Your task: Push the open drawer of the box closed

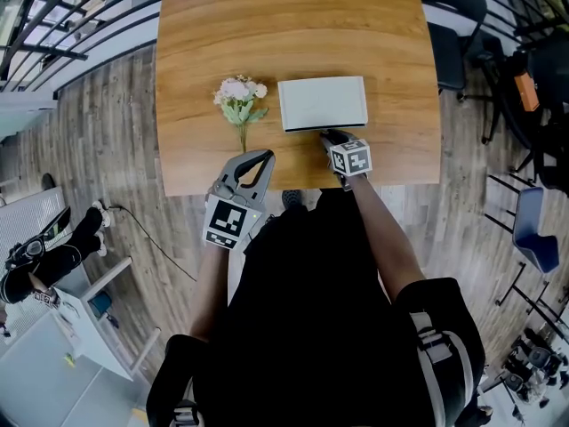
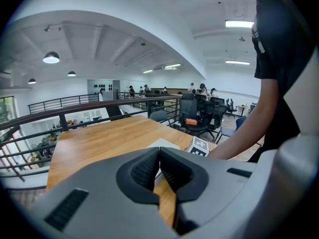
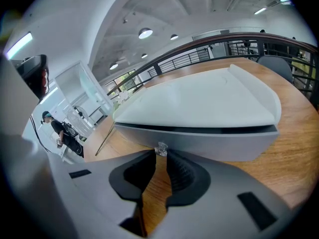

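Wooden table [image 1: 293, 25], seen from above, with the person standing at its near edge. A white box [image 1: 322, 101] lies flat on the right half of the table, set a little back from the near edge, with its long front facing that edge. The drawer [image 3: 209, 138] fills the box's front face. It sits pushed in against the body, and a thin dark seam runs between its front panel and the top panel above.

The left gripper [image 1: 264, 157] is held over the near edge of the table, left of the middle and well apart from the box. Its marker cube hangs off the table edge towards the person. In the left gripper view the tips of its two fingers [image 2: 144, 171] meet at the front, and bare wood shows through the narrow slot further back. The right gripper [image 1: 327, 134] points at the middle of the drawer front, with its marker cube just behind it over the near edge.

A sprig of pale flowers [image 1: 238, 96] lies just left of the box, blooms away from the person and stem pointing to the near edge.

A small clear knob [image 3: 160, 149] stands at the middle of the drawer front. The right gripper's fingertips sit a little apart with the knob at the gap between them. Whether the pads pinch it or merely rest against it cannot be made out at this angle.
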The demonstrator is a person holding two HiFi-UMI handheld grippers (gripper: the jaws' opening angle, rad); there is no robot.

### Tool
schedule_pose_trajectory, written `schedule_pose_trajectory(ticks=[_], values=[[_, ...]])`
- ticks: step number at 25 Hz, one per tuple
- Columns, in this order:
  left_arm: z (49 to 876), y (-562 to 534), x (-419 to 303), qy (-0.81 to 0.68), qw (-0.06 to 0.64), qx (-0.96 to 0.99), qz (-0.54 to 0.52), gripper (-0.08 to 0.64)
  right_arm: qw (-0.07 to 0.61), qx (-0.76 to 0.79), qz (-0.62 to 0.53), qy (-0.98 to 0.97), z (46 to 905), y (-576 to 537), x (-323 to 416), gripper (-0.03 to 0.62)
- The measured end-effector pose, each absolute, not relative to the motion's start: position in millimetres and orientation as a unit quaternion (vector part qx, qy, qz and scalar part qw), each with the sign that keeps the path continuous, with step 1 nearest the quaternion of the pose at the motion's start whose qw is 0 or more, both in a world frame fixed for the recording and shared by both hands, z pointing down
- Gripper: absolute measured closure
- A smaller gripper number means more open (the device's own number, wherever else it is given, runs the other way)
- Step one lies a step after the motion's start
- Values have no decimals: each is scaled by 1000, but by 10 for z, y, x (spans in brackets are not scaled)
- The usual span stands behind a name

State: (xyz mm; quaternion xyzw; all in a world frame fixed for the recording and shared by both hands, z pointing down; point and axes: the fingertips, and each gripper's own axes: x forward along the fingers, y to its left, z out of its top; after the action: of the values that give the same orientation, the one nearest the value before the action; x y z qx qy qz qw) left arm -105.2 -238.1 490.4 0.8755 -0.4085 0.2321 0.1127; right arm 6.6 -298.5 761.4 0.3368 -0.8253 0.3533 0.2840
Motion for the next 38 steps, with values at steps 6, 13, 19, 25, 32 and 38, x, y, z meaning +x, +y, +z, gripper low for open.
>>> schedule_pose_trajectory(ticks=[6, 13, 19, 25, 32, 38], values=[[4893, -2477, -1016, -404, 110, 878, 232, 537, 286, 334, 353, -826, 7617, -3070, 53, 508], [4910, -2491, -1015, -403, 110, 879, 231, 537, 285, 334, 354, -826, 7646, -3064, 51, 509], [4873, -2471, -1018, -404, 108, 879, 231, 537, 282, 332, 352, -829, 7613, -3065, 60, 506], [4833, -2398, -1018, -404, 105, 879, 229, 537, 284, 329, 347, -831, 7602, -2957, 94, 503], [4830, -2289, -1052, -400, 104, 883, 223, 537, 284, 340, 350, -826, 7619, -2765, 153, 506], [4814, -2159, -1044, -390, 103, 889, 218, 537, 280, 348, 340, -827, 7508, -2602, 211, 537]])
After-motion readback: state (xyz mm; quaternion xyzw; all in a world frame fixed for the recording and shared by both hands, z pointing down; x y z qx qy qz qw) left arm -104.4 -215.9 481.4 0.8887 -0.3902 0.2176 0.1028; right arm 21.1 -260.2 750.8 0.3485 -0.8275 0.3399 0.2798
